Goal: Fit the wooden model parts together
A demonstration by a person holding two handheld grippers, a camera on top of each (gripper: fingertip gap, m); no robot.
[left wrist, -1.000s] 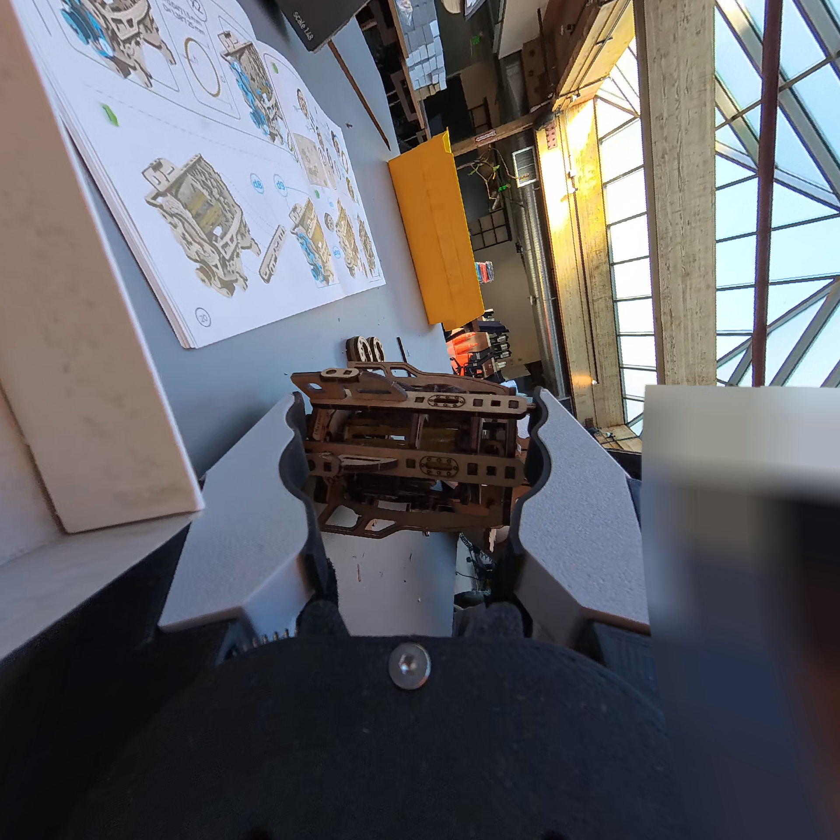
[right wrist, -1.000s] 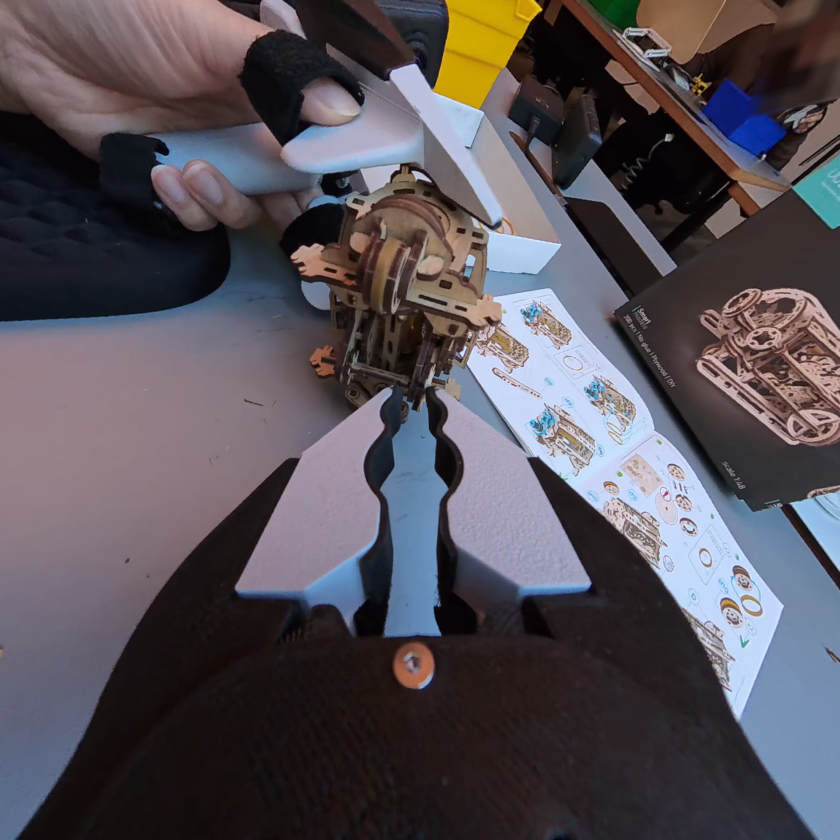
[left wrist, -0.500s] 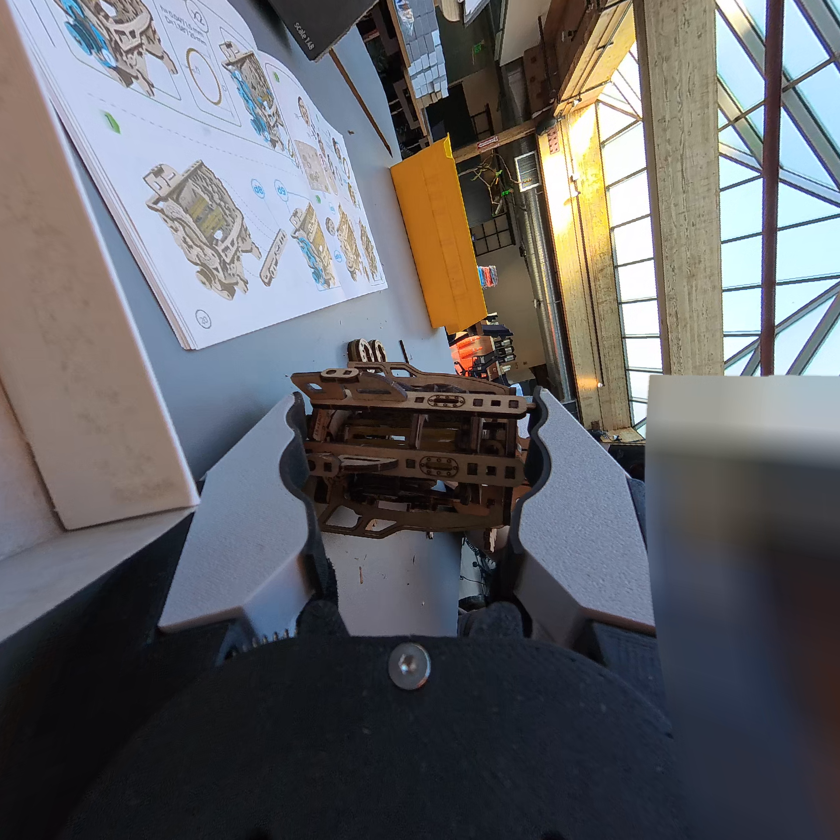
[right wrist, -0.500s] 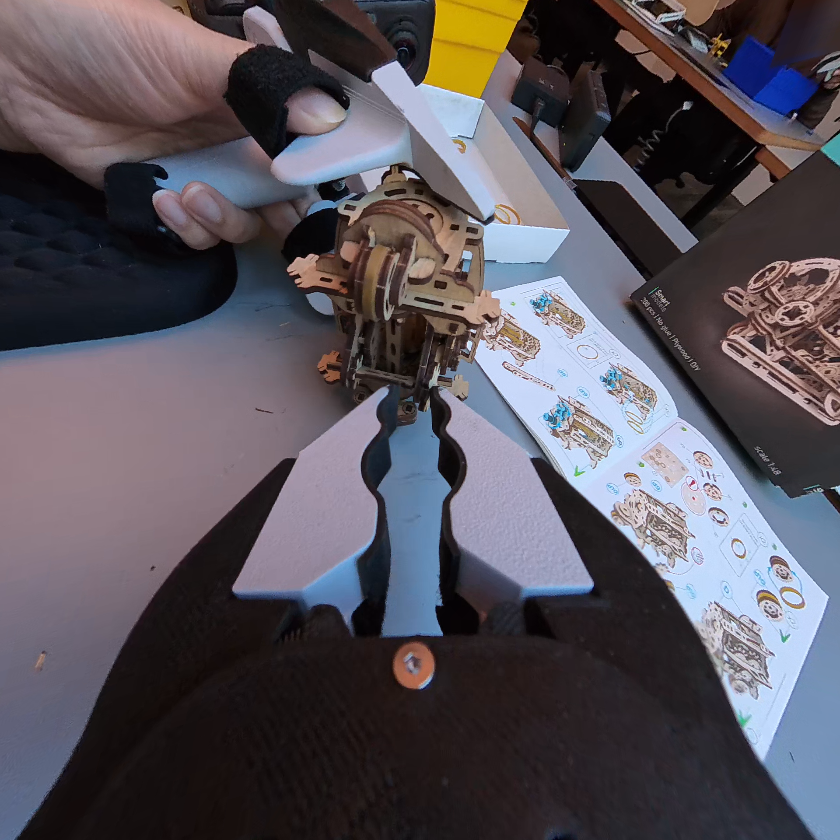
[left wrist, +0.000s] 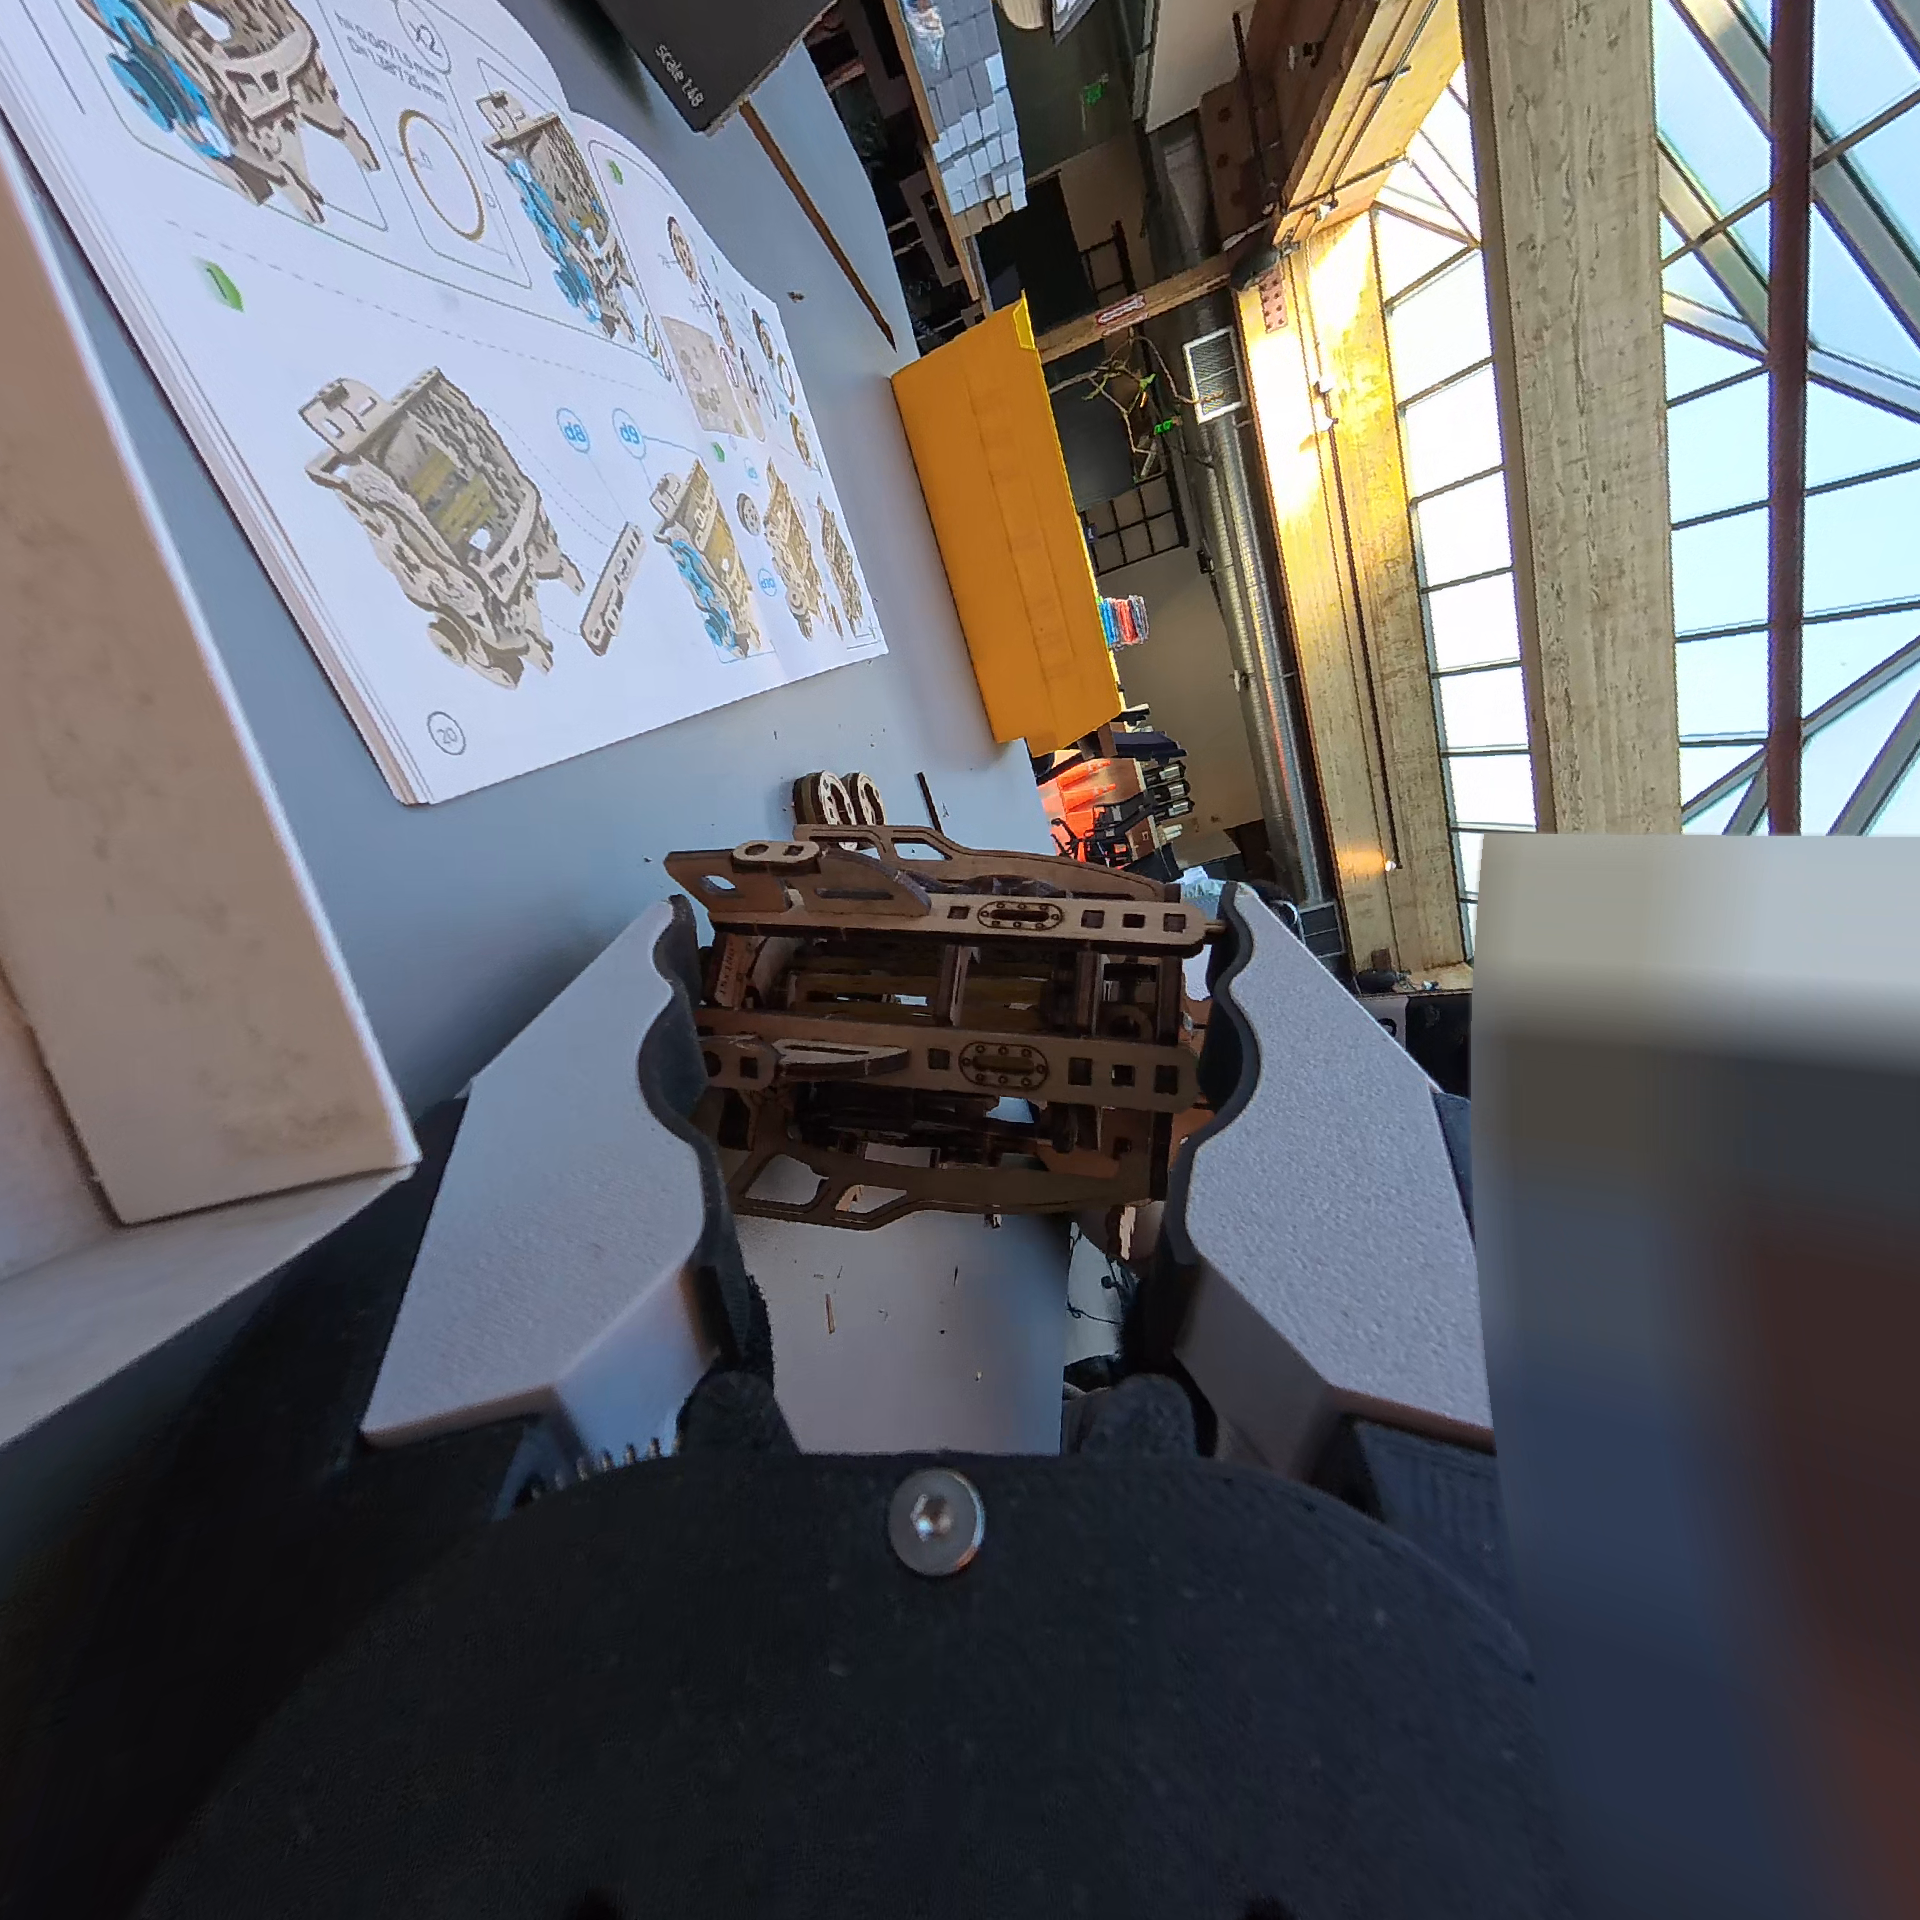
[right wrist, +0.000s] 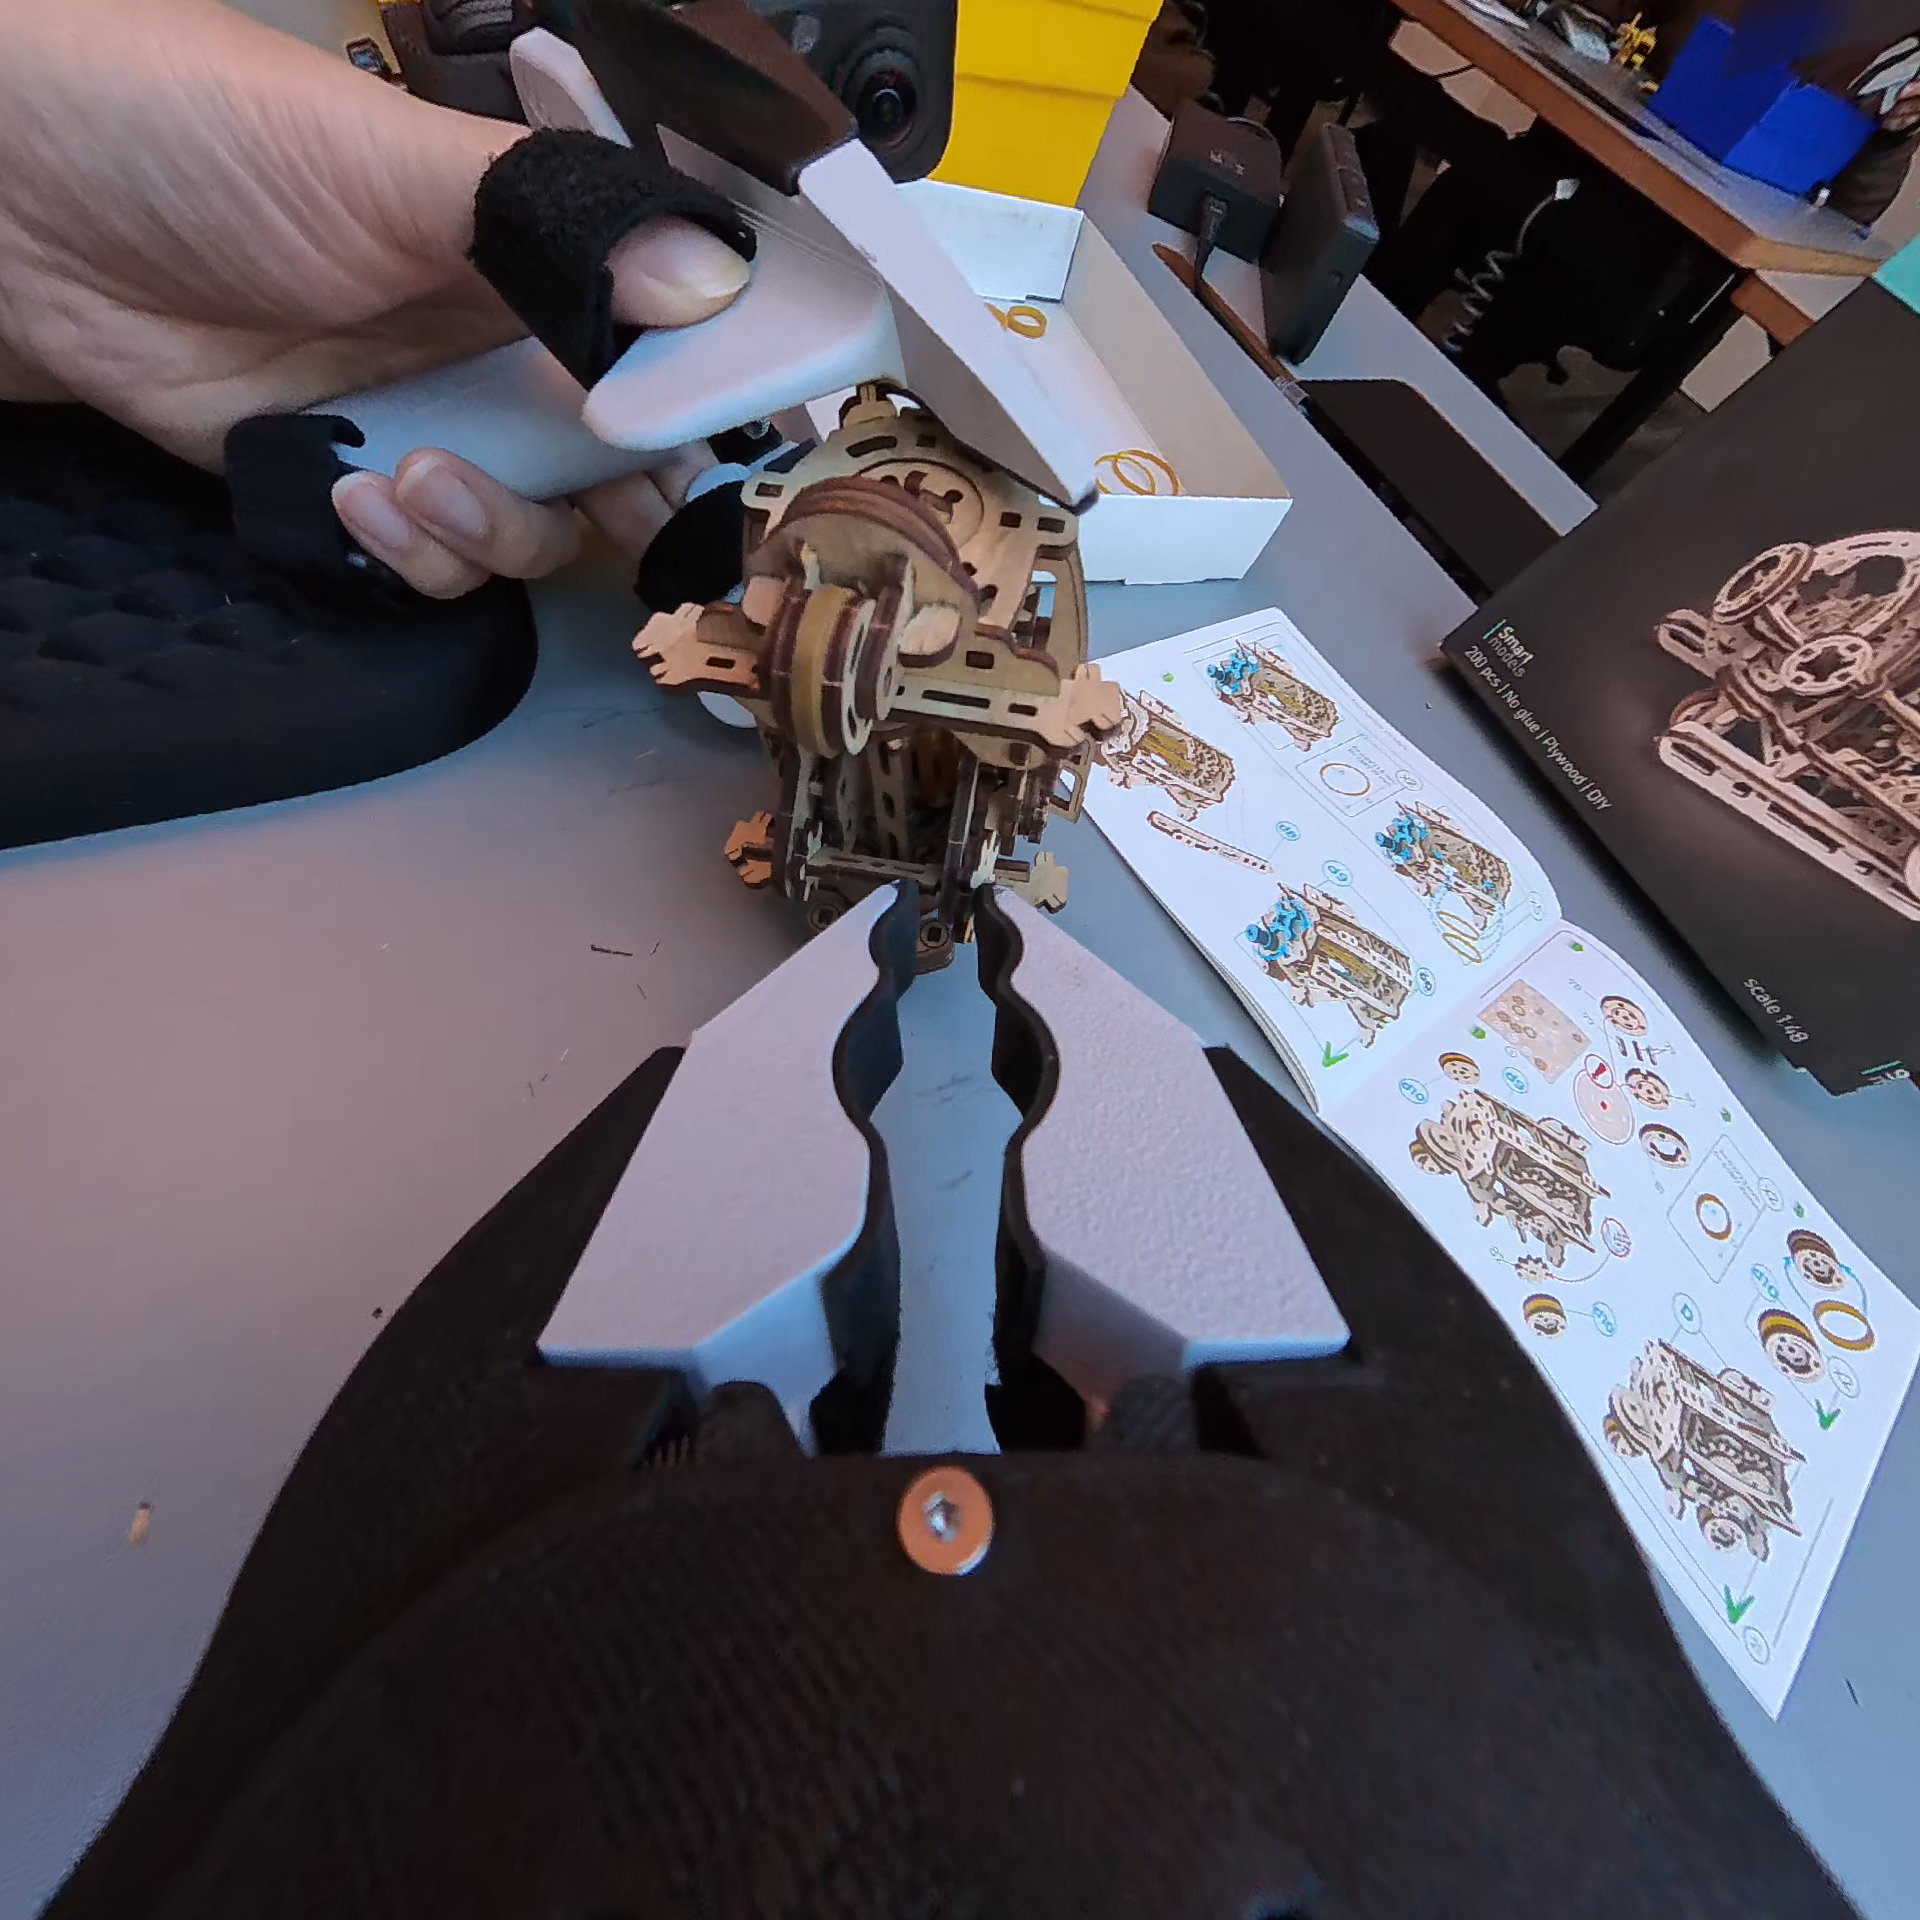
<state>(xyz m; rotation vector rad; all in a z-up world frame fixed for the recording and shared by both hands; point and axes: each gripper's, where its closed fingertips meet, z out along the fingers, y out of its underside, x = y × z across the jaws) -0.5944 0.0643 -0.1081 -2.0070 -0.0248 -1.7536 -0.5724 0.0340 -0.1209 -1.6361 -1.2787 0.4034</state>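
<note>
The half-built wooden model (left wrist: 945,1039) sits crosswise between my left gripper's (left wrist: 945,1029) grey fingers, which are shut on its two ends. In the right wrist view the model (right wrist: 904,665) hangs just above the grey table under the left gripper's white finger (right wrist: 935,343), held by a person's hand (right wrist: 260,260). My right gripper (right wrist: 940,909) is at the model's lower end. Its jaws stand narrowly apart with a small dark wooden part (right wrist: 928,940) of the model between the tips.
An open instruction booklet (right wrist: 1455,1091) lies to the right, beside a black box (right wrist: 1766,727). A white tray (right wrist: 1143,436) holding rubber rings and a yellow bin (right wrist: 1039,83) stand behind the model. A black pad (right wrist: 208,675) lies at left. Two small wooden wheels (left wrist: 836,805) lie on the table. My right fingertips sit around 5 centimeters from my left ones.
Both grippers keep their hold. The model and both grippers have shifted slightly over the table, so the booklet sits lower and farther right in the right wrist view.
</note>
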